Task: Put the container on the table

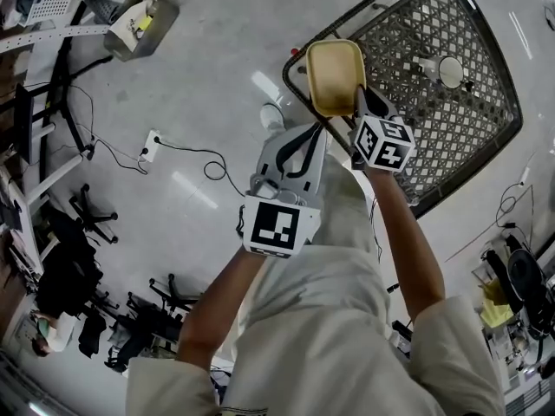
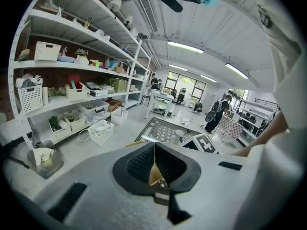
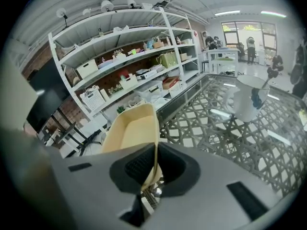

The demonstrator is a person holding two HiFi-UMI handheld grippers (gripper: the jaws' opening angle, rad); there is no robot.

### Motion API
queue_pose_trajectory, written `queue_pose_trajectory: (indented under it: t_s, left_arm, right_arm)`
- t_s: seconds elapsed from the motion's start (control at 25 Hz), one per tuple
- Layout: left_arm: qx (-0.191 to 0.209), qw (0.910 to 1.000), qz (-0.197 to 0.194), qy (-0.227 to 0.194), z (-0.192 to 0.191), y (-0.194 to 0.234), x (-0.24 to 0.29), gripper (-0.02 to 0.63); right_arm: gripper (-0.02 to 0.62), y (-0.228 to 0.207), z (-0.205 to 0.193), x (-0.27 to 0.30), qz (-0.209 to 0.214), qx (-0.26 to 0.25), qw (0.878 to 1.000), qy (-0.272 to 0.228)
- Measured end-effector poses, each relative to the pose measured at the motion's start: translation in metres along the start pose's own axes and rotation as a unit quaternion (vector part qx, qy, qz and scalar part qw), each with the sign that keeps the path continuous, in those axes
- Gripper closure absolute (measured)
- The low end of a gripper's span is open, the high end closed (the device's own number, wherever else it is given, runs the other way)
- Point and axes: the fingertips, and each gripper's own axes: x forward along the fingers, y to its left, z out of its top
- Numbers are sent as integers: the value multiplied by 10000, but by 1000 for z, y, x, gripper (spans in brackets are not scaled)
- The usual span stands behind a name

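Observation:
A shallow yellow container (image 1: 334, 74) hangs in the air over the near left corner of the dark metal lattice table (image 1: 468, 128). My right gripper (image 1: 360, 95) is shut on its right rim; in the right gripper view the container (image 3: 132, 131) stretches ahead from the jaws, its wall pinched between the pads of the gripper (image 3: 152, 169). My left gripper (image 1: 314, 130) reaches up to the container's near edge. In the left gripper view, the pads of that gripper (image 2: 153, 163) meet on a thin yellow strip of container (image 2: 154, 175); the rest is hidden behind them.
A white mug (image 1: 450, 72) stands on the lattice table, and shows ahead in the right gripper view (image 3: 249, 99). White shelves (image 3: 124, 75) with bins line the wall. On the floor lie a power strip (image 1: 149, 148) with cable, and office chairs (image 1: 95, 211) at the left.

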Motion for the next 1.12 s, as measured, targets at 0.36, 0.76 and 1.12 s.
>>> queue_pose_trajectory:
  t_s: [0.36,0.76,1.12]
  left_arm:
    - [-29,10000,55,25,-4,-1,-4,580]
    - [-3,10000,70,30,-5,-5,-4,580]
    - [77,9999,123,2,-3,-11,-12,580]
  right_arm:
    - [561,-4,-10,12,-88,82,9998,183]
    - [545,-6,-11,11,-47,193,9997,162]
    - [550,-1,4,-12,69,-60,9999,-108]
